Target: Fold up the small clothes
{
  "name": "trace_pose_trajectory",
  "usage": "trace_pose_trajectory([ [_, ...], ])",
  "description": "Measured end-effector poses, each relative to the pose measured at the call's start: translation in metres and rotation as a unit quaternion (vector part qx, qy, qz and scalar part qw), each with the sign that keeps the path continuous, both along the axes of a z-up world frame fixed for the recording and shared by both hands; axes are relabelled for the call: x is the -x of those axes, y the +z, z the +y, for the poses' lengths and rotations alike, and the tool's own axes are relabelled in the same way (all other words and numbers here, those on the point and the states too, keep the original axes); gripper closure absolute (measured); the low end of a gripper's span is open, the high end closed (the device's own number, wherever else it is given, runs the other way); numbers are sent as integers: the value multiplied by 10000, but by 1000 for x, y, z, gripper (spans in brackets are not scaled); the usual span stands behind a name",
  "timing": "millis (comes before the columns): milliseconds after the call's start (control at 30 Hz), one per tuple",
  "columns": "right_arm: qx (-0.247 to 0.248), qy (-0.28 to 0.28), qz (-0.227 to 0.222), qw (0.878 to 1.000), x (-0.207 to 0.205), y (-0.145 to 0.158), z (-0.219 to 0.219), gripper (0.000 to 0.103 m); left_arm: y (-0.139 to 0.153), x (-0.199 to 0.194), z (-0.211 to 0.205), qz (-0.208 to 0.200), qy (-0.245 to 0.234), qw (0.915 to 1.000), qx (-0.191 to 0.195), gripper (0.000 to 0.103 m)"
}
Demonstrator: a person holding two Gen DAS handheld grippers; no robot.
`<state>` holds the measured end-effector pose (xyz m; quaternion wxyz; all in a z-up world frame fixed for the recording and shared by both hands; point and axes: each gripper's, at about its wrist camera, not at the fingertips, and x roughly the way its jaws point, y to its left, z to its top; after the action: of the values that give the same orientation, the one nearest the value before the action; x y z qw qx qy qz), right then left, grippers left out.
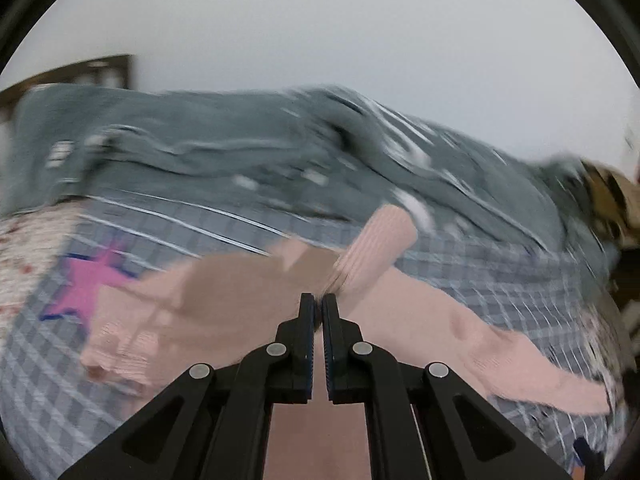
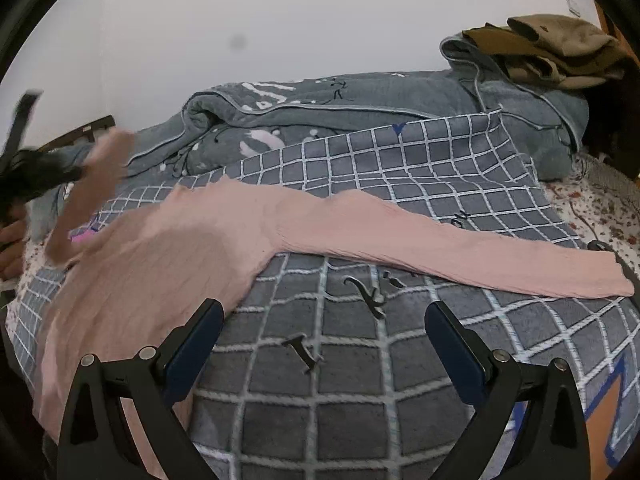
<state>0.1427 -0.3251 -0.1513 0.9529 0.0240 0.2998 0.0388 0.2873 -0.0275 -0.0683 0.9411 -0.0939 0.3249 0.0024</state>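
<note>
While a pink ribbed long-sleeved top [image 2: 168,240] is spread across a grey checked blanket [image 2: 360,380], one of its sleeves [image 1: 380,248] is pinched between the pressed-together fingers of the left gripper [image 1: 322,300] and is lifted off the blanket, the cuff end sticking up past the fingertips. From the right wrist view the same raised sleeve is seen blurred at the far left, held by the dark left gripper [image 2: 36,176]. The right gripper [image 2: 324,316] is held with its fingers spread wide above bare blanket, nothing between them; the body of the top is found just beside its left finger, and the other sleeve [image 2: 480,256] is laid out flat beyond its fingertips, stretching toward the right.

One pink top is counted, with two sleeves: one raised, one flat. Two grippers are seen.

Behind the top, a rumpled grey quilt [image 2: 320,120] with white markings is bunched along the wall. A pile of brown clothes [image 2: 552,48] is stacked on the quilt's far right end. A pink star print [image 1: 92,276] is seen on the blanket beside the top, partly covered by it. A floral sheet [image 2: 608,216] is visible under the blanket's right edge.
</note>
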Motion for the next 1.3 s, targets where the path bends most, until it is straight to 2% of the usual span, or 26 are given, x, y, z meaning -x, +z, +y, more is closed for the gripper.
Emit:
trace_pose_trajectory([
  [167,351,30,-2,9994,6,-2,-1,4,-46,-7,-73,413,-664,9969,-92,98],
  [233,405,50,8,9992,7,-3,0,4,-64,-6,-89,664,-900,9935,-215,97],
  [300,401,68,3,9992,5,-4,1,4,-76,-5,-90,920,-1086,9898,-116,95],
  [400,328,112,-8,9994,0,-3,6,4,-80,-1,-64,1241,-1035,9864,306,86],
  [467,264,158,-29,9995,-7,0,11,4,-75,3,-37,1225,-836,9877,495,62],
  [500,241,182,-48,9995,-10,2,14,4,-70,9,-22,1097,-718,9898,548,54],
  [533,217,218,-82,9995,-14,5,19,4,-67,10,-9,996,-625,9914,570,35],
  [567,198,250,-110,9994,-17,7,24,4,-63,16,7,834,-482,9936,582,29],
  [667,168,385,-206,9989,-30,13,39,4,-57,34,64,597,85,9971,460,29],
  [833,145,546,-203,9982,-62,20,62,6,-69,45,147,714,878,9929,358,29],
  [933,153,662,-59,9977,-88,20,74,20,-82,44,183,803,1058,9898,520,29],
  [1000,90,678,224,9974,-112,16,80,30,-89,41,197,809,1017,9892,681,29],
  [1167,-120,539,1046,9930,-161,-7,85,33,-100,44,198,520,759,9943,529,26],
  [1233,-132,509,1461,9879,-178,-23,88,39,-102,42,193,444,666,9958,455,23],
  [1267,-102,479,1631,9854,-184,-31,90,59,-102,40,193,442,625,9961,436,22],
  [1300,72,417,1611,9860,-184,-34,93,75,-102,39,192,440,580,9963,452,22],
])
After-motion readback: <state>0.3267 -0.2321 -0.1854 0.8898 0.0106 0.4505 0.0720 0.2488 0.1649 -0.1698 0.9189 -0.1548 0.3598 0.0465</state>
